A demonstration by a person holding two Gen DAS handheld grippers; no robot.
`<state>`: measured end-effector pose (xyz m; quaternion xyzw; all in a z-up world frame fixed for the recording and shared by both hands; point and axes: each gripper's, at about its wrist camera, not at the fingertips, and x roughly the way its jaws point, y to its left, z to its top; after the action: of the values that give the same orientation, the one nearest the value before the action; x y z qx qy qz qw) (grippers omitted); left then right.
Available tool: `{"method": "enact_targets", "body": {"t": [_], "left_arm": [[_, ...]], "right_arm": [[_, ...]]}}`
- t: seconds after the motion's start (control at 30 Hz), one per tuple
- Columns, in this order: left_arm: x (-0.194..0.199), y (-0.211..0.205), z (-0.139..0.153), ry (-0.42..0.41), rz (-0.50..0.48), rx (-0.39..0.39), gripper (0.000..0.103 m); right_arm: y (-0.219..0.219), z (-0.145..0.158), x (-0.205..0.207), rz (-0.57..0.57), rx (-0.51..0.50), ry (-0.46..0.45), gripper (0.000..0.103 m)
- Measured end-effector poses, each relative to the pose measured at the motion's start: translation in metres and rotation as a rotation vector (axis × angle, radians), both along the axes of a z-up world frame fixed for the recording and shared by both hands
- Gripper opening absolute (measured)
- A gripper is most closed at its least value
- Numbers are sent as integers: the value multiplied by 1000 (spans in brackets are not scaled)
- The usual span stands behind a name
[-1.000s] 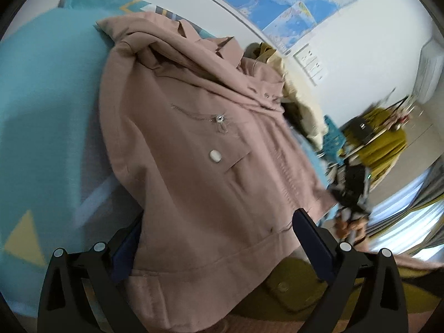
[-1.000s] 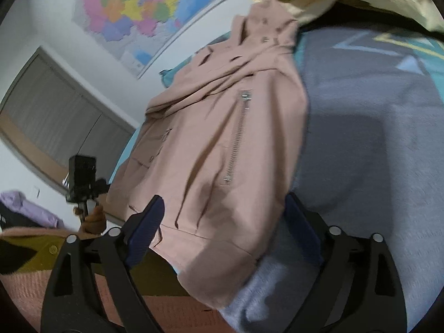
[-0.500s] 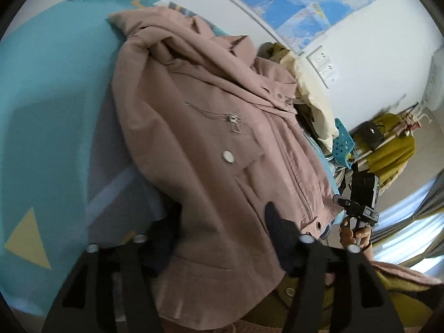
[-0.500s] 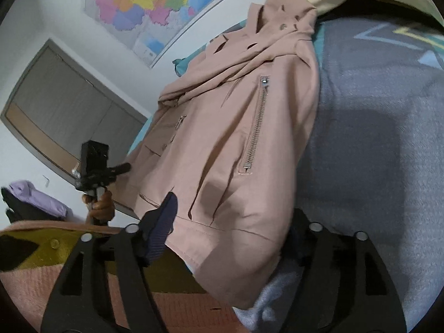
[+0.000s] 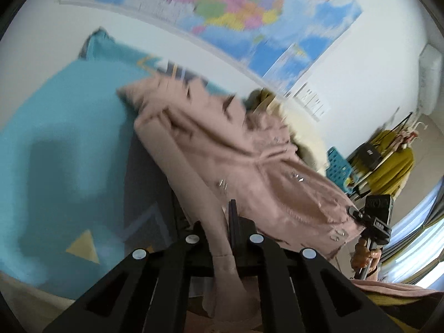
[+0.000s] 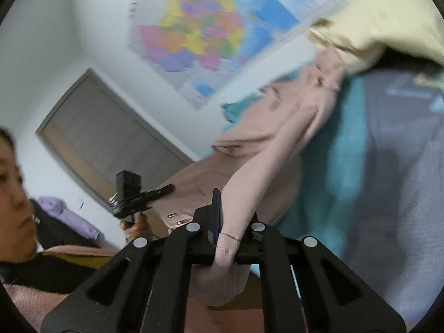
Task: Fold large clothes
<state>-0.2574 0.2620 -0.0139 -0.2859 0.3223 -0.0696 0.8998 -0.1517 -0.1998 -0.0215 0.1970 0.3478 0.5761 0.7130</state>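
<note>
One pink jacket (image 5: 249, 166) was seen stretched over a bed (image 5: 63, 127) covered in teal and grey, its collar end lying toward the wall and its hem raised off the covering. In the left wrist view the hem was pinched at one corner by the left gripper (image 5: 222, 230), whose jaws were drawn almost together with only the cloth between them; a fold of ribbed hem hung down below the fingers. In the right wrist view the other corner of the hem (image 6: 230, 247) was clamped in the same way by the right gripper (image 6: 230, 227), nearly shut on the fabric, and the jacket (image 6: 277, 149) was pulled taut from there up toward its collar. Metal snaps and a zip pull were made out on the jacket front, though much of both views was blurred. A pale yellow garment (image 6: 374, 25) was heaped just beyond the collar, touching it. A yellow triangle pattern (image 5: 83, 245) was printed on the bed covering near the left gripper. A coloured map (image 5: 249, 11) was hung on the white wall behind the bed. A blue crate (image 5: 338, 163) and a rack with a mustard garment (image 5: 394, 163) were placed near the window. A grey door (image 6: 111, 144) was visible at the far wall, and a lilac garment (image 6: 66, 216) was lying below it.
</note>
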Motion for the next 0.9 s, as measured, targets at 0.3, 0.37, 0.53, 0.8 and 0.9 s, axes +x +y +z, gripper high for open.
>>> {"method": "enact_targets", "body": {"t": [0.3, 0.37, 0.53, 0.8, 0.9], "left_arm": [[2, 4, -32, 121, -2, 42, 10], [7, 13, -55, 187, 7, 16, 10], [5, 25, -76, 226, 8, -17, 44], [18, 7, -67, 219, -54, 73, 64], [23, 10, -57, 212, -31, 112, 64]], "right_arm": [[1, -36, 6, -24, -125, 115, 8], [0, -48, 10, -17, -129, 146, 9], [-8, -68, 12, -51, -212, 198, 34], [-4, -82, 18, -69, -297, 198, 42], [-6, -62, 22, -142, -397, 87, 42]]}}
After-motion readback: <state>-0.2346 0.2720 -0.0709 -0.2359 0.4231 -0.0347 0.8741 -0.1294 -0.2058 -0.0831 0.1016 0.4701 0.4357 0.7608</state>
